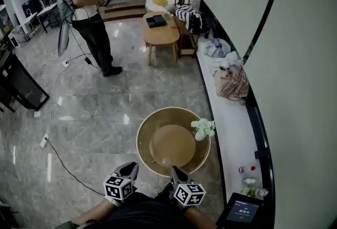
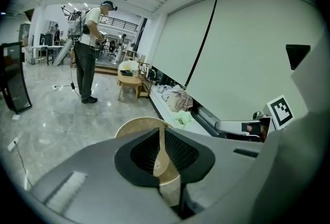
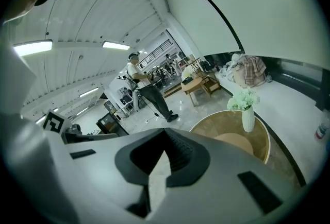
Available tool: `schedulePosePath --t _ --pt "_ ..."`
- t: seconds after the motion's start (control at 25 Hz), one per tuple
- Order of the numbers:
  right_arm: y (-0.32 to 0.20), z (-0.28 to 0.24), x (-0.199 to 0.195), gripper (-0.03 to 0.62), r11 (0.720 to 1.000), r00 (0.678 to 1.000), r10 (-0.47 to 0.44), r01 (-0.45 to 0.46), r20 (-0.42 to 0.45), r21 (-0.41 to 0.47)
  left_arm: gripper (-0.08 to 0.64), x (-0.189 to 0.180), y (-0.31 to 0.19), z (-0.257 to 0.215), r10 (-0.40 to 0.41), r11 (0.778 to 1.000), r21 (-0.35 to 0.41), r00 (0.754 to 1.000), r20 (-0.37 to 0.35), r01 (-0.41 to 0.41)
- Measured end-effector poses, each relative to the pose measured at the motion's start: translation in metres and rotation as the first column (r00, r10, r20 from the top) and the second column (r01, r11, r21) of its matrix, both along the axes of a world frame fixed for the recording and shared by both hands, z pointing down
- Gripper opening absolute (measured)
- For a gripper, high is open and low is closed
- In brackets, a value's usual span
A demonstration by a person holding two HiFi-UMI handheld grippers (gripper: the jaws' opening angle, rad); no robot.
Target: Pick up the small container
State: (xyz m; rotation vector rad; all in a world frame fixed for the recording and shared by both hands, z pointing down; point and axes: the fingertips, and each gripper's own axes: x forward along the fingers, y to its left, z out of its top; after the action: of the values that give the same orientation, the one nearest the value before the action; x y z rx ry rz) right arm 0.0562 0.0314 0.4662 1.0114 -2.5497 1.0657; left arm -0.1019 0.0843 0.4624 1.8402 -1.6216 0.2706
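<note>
Pointing up-frame at the round table (image 1: 145, 133) from bottom centre, left gripper (image 1: 131, 168) and right gripper (image 1: 174, 170) sit side by side, jaws closed, empty.

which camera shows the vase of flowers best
The right gripper view: the vase of flowers stands whole, side-on, on the round table. The head view sees mostly blossoms from above; the left gripper view only a small pale clump.

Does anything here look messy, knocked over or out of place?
Mild clutter only: crumpled clothes lie heaped on the white ledge, and a loose cable trails across the floor. The vase stands upright.
</note>
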Motion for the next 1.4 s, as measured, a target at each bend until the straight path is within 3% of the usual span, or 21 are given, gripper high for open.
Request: schedulePosePath --t 0.16,0.36,0.48,0.56,0.68,0.8,0.92,1.0,1.08,1.16,1.28,1.4 --pt "-0.016 0.016 0.011 0.006 0.999 1.000 0.004 -0.004 -0.011 -0.036 0.017 0.013 -0.023 -0.002 0.025 1.000 -0.005 0.998 0.055 -0.025" --pt "-0.028 0.031 0.018 0.006 0.996 0.998 0.053 -0.055 -0.038 -0.069 0.017 0.024 -0.029 0.031 0.122 0.990 -0.070 0.992 0.019 -0.121" --pt "-0.038 0.038 0.019 0.006 0.994 0.994 0.091 -0.095 -0.066 -0.057 0.017 0.031 -0.036 0.057 0.219 0.970 -0.116 0.976 0.019 -0.215" --pt "-0.043 0.040 0.015 0.006 0.991 0.988 0.130 -0.133 -0.084 -0.030 0.017 0.031 -0.044 0.068 0.301 0.949 -0.111 0.952 0.054 -0.294" --pt "-0.051 0.043 0.007 0.006 0.984 0.977 0.177 -0.177 -0.119 0.012 0.017 0.021 -0.063 0.076 0.413 0.911 -0.057 0.900 0.140 -0.409" --pt "-0.045 0.063 0.015 0.006 0.976 0.963 0.208 -0.217 -0.171 -0.034 0.017 0.028 -0.075 0.085 0.508 0.856 0.004 0.842 0.182 -0.517" --pt "-0.054 0.097 0.024 0.006 0.962 0.951 0.241 -0.260 -0.194 -0.082 0.017 0.029 -0.102 0.118 0.552 0.811 0.020 0.776 0.306 -0.585" --pt "-0.058 0.119 0.030 0.006 0.952 0.945 0.260 -0.285 -0.199 -0.109 0.031 0.033 -0.110 0.160 0.609 0.775 -0.051 0.722 0.327 -0.630" --pt "-0.059 0.137 0.036 0.006 0.945 0.941 0.269 -0.299 -0.203 -0.135 0.120 0.040 -0.109 0.209 0.676 0.731 -0.145 0.678 0.290 -0.667" --pt "-0.058 0.149 0.038 0.006 0.939 0.941 0.270 -0.304 -0.206 -0.159 0.160 0.045 -0.107 0.247 0.724 0.689 -0.219 0.640 0.258 -0.691" --pt "-0.056 0.163 0.039 0.006 0.930 0.940 0.273 -0.312 -0.204 -0.194 0.234 0.057 -0.103 0.291 0.783 0.622 -0.282 0.582 0.220 -0.730" --pt "-0.056 0.177 0.044 0.006 0.918 0.936 0.284 -0.327 -0.207 -0.222 0.284 0.077 -0.101 0.324 0.836 0.548 -0.307 0.506 0.211 -0.778"
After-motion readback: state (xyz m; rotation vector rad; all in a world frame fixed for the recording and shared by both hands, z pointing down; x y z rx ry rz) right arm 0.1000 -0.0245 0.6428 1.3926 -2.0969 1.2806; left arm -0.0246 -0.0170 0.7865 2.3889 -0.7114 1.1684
